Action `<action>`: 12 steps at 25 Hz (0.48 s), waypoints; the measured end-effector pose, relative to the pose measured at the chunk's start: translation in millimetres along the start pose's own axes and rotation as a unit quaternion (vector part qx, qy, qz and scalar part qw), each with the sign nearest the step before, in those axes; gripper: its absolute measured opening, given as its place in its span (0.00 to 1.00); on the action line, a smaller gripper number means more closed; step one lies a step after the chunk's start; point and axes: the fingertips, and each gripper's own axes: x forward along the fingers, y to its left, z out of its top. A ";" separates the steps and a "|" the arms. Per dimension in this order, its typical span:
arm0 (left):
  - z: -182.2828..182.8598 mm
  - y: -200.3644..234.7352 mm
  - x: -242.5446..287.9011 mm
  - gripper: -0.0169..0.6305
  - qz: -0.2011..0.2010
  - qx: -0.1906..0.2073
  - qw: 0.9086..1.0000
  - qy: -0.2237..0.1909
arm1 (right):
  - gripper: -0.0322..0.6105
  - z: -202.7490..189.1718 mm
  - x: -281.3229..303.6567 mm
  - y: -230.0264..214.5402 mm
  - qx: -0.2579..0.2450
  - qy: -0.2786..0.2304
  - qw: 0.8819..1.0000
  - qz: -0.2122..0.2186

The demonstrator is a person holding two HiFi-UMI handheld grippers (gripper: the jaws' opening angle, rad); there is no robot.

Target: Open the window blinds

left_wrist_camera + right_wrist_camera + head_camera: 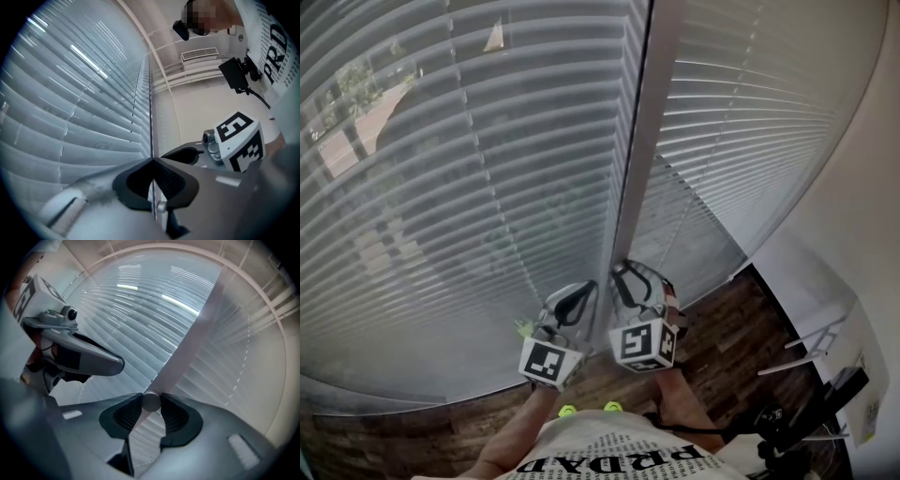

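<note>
A person stood close to a tall window, seen from above, holding a set of tongs in each hand. Slatted blinds filled most of the head view, hanging full length down to a dark wooden floor at the lower right. The slats lay nearly flat against one another. Only a faint wash of trees and paving showed through at the upper left.

Both tools met at the bottom centre of the head view, just beside each other. The right gripper pinched the rounded lower end of a pale wand. In the right gripper view the wand ran up and to the right across the slats. The jaws stood fairly wide, with a pad touching either side of the wand. The left gripper had its jaws pressed together on a thin cord, which rose straight up the middle of the left gripper view. Whether it was cord or a slim rod could not be told.

The step in hand looked like taking hold of the controls, with the opening itself not begun. The next move probably called for a firm hold on the wand and a roll of the right wrist to tilt the slats. Alternatively, a steady downward draw on the cord would lift them. The smooth round wand might slip under a light pinch.
</note>
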 end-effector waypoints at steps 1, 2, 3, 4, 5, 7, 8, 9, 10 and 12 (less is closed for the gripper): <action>2.2 -0.3 0.3 0.01 -0.001 0.000 1.000 0.000 | 0.24 1.3 -0.4 -1.0 0.004 0.000 1.000 0.000; 4.0 -0.6 0.4 0.01 -0.002 0.000 1.000 -0.001 | 0.24 2.3 -0.7 -1.8 0.009 -0.001 1.000 0.000; 4.8 -0.8 0.2 0.01 -0.004 0.000 1.000 -0.001 | 0.24 2.8 -1.0 -2.2 0.015 -0.002 1.000 0.001; 4.7 -0.9 -0.1 0.01 -0.004 0.000 1.000 0.000 | 0.24 2.8 -1.1 -2.5 0.024 -0.003 1.000 0.001; 3.7 -0.8 -0.5 0.01 -0.004 0.000 1.000 0.000 | 0.24 2.3 -1.0 -2.5 0.034 -0.005 0.999 0.002; 1.0 -0.5 -1.6 0.01 -0.004 0.000 1.000 0.003 | 0.24 0.8 -0.8 -2.1 0.057 -0.011 0.998 0.004; 0.4 -0.5 -2.0 0.01 -0.004 0.000 1.000 0.003 | 0.24 0.3 -0.8 -2.2 0.069 -0.014 0.997 0.006; 0.4 -0.5 -2.1 0.01 -0.005 -0.001 1.000 0.004 | 0.24 0.2 -0.9 -2.7 0.082 -0.016 0.997 0.007; 0.1 -0.5 -2.3 0.01 -0.005 -0.001 1.000 0.005 | 0.24 -0.2 -0.9 -3.0 0.092 -0.018 0.996 0.008; -3.5 -0.4 -3.3 0.01 -0.006 -0.001 1.000 0.005 | 0.24 -3.7 -0.4 -1.8 0.112 -0.022 0.993 0.008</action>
